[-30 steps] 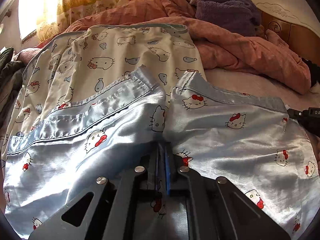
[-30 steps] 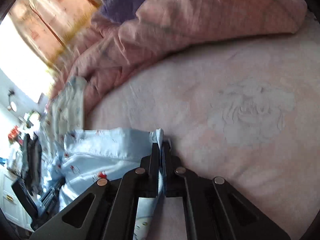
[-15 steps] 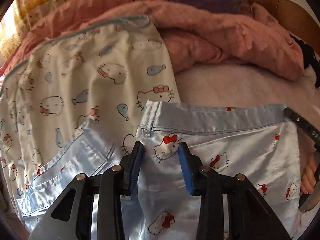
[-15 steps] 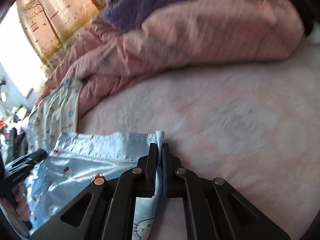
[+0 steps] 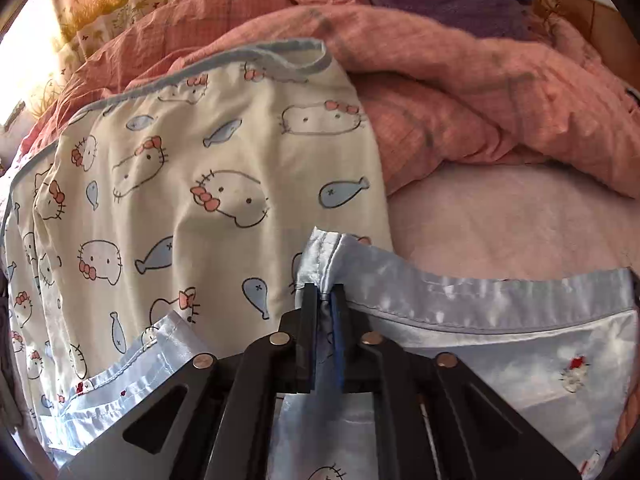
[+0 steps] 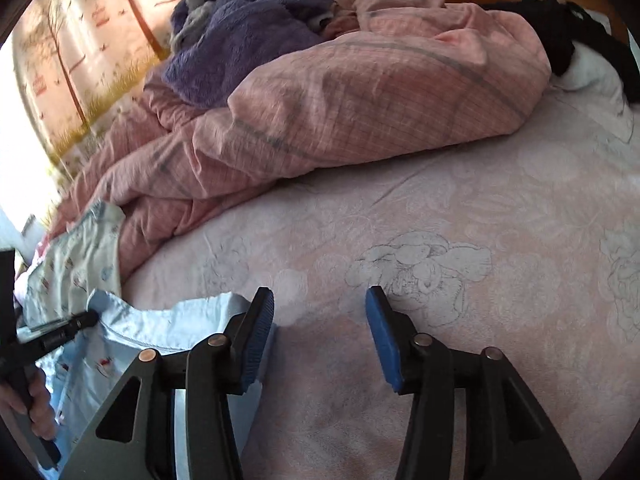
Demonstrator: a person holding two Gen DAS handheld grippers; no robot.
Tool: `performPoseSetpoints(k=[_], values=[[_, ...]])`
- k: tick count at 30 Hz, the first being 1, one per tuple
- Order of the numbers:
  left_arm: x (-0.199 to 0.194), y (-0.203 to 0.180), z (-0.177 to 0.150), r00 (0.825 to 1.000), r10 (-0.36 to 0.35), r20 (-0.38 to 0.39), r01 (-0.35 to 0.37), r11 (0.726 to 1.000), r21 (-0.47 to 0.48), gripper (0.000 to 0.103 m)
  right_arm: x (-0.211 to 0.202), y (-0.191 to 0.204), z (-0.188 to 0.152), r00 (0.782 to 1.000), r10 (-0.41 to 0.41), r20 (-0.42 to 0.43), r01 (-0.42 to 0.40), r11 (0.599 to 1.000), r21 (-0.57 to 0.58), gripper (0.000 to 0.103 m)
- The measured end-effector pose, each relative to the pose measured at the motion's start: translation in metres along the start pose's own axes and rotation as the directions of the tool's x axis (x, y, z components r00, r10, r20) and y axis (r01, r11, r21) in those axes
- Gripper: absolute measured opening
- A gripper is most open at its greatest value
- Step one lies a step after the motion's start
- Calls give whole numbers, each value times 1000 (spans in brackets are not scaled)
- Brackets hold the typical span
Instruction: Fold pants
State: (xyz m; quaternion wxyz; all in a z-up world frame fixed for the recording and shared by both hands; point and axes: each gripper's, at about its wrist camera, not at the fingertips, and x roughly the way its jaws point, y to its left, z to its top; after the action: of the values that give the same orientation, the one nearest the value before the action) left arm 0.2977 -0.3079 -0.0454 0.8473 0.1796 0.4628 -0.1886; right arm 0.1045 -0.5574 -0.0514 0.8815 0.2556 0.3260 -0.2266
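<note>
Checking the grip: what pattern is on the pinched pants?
Shiny light-blue satin pants with red-bowed cats; left wrist view.

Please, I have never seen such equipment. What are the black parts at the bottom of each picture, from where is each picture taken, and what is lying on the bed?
The black parts are hand-held grippers, one in each hand of a person; there is no robot. Each carries a camera that looks forward along its two fingers, so one picture is from the left hand, the other from the right.

The left gripper has its jaws shut on the hem of the light blue satin pants, which lie on the pink bed sheet. The right gripper has its jaws open above the sheet and holds nothing.

Also there: a cream cat-print garment, a crumpled pink quilt and a purple fleece blanket.
</note>
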Motion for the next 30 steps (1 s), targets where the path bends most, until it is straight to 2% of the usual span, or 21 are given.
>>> performPoseSetpoints(k=[2, 3, 4, 5, 6, 8, 9, 11, 12, 13, 15, 17, 18, 19, 20, 22, 23, 27, 30], values=[[3, -6, -5, 999, 43, -3, -43, 998, 39, 16, 1, 1, -1, 1000, -12, -4, 12, 1000, -11, 51], [-2, -8, -8, 998, 52, 20, -53, 997, 65, 17, 1, 2, -2, 1000, -16, -4, 16, 1000, -17, 52], [-9, -9, -12, 997, 54, 46, -58, 995, 84, 24, 2, 3, -2, 1000, -19, -4, 19, 1000, -24, 53], [-20, -8, -16, 997, 44, 70, -50, 995, 86, 40, 2, 4, -1, 1000, -21, -7, 21, 999, -30, 54], [-32, -4, -20, 996, 23, 90, -30, 997, 73, 50, 2, 5, -1, 1000, -20, -10, 20, 999, -34, 55], [-65, 7, -28, 987, -26, 158, 16, 998, 67, 51, 1, 6, 0, 1000, -15, -9, 15, 999, -36, 57], [-80, 14, -33, 982, -29, 189, 18, 998, 57, 51, 2, 7, 0, 1000, -12, -9, 12, 999, -34, 57], [-110, 34, -42, 973, -31, 227, 30, 999, 11, 61, 3, 7, 1, 1000, -9, -13, 8, 1000, -30, 57], [-125, 47, -47, 966, -26, 256, 28, 1000, -5, 62, 3, 7, 1, 1000, -8, -12, 8, 999, -31, 57], [-140, 54, -53, 957, 6, 291, 1, 1000, -24, 63, 3, 6, 1, 1000, -3, -14, 2, 1000, -30, 58], [-167, 69, -77, 927, 74, 369, -69, 997, -27, 69, 3, 4, 1, 1000, 15, -15, -15, 1000, -27, 60], [-188, 87, -101, 879, 171, 445, -169, 985, -44, 79, 2, 3, 1, 1000, 22, -14, -23, 1000, -20, 60], [-192, 98, -110, 864, 203, 461, -195, 979, -66, 80, 2, 4, 1, 1000, 20, -15, -21, 1000, -20, 60], [-196, 111, -121, 860, 219, 461, -199, 976, -91, 83, 2, 5, 1, 1000, 16, -15, -16, 1000, -24, 60], [-193, 128, -130, 871, 230, 433, -190, 972, -135, 87, 2, 6, 1, 1000, 8, -15, -9, 999, -31, 60], [-187, 158, -149, 898, 227, 378, -148, 963, -226, 88, 3, 9, 0, 1000, -3, -16, 2, 999, -41, 60], [-184, 170, -159, 904, 223, 365, -135, 959, -250, 88, 3, 9, 0, 1000, -6, -17, 5, 999, -44, 60], [-171, 211, -192, 909, 258, 326, -147, 933, -329, 88, -2, 9, 2, 1000, 7, -11, -8, 999, -46, 61], [-162, 232, -216, 903, 281, 326, -158, 921, -355, 84, -26, 21, 4, 998, 9, 55, -4, 996, -88, 61]])
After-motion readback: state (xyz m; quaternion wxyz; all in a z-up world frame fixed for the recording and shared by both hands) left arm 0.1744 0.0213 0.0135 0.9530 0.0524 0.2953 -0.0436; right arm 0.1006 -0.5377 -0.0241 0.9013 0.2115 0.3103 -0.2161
